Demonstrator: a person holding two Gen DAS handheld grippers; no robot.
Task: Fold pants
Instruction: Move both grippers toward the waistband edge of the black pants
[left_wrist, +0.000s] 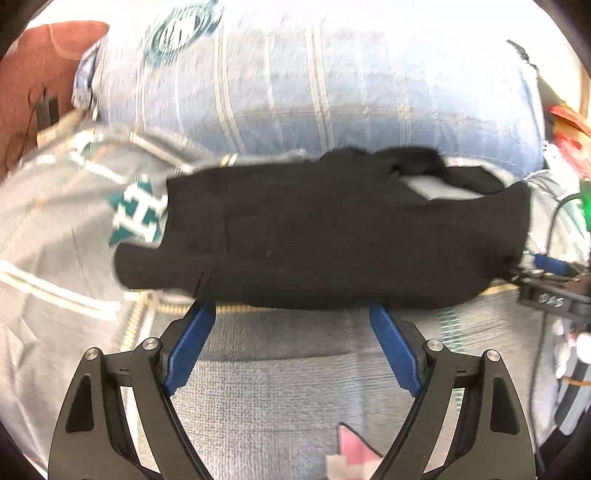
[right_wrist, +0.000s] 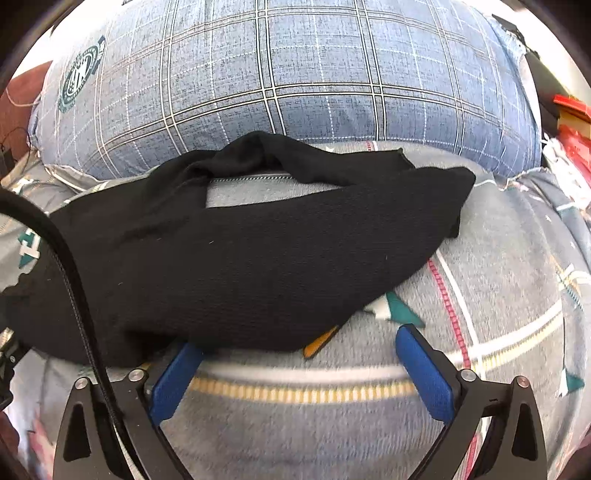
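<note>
Black pants (left_wrist: 332, 236) lie folded in a long bundle across a grey patterned bedspread (left_wrist: 280, 376). They also show in the right wrist view (right_wrist: 240, 258), with a loose flap bunched at the far edge. My left gripper (left_wrist: 291, 314) is open, its blue fingers (left_wrist: 192, 343) spread just before the pants' near edge, tips at or under the cloth. My right gripper (right_wrist: 295, 339) is open too; its left fingertip is hidden under the pants' near edge and its right finger (right_wrist: 424, 369) lies on bare bedspread (right_wrist: 498, 277).
A blue plaid pillow (right_wrist: 280, 81) stands right behind the pants, also in the left wrist view (left_wrist: 314, 85). The other gripper and cables (left_wrist: 550, 288) sit at the right end of the pants. Red items (right_wrist: 572, 122) are at the far right. A black cable (right_wrist: 74, 280) crosses left.
</note>
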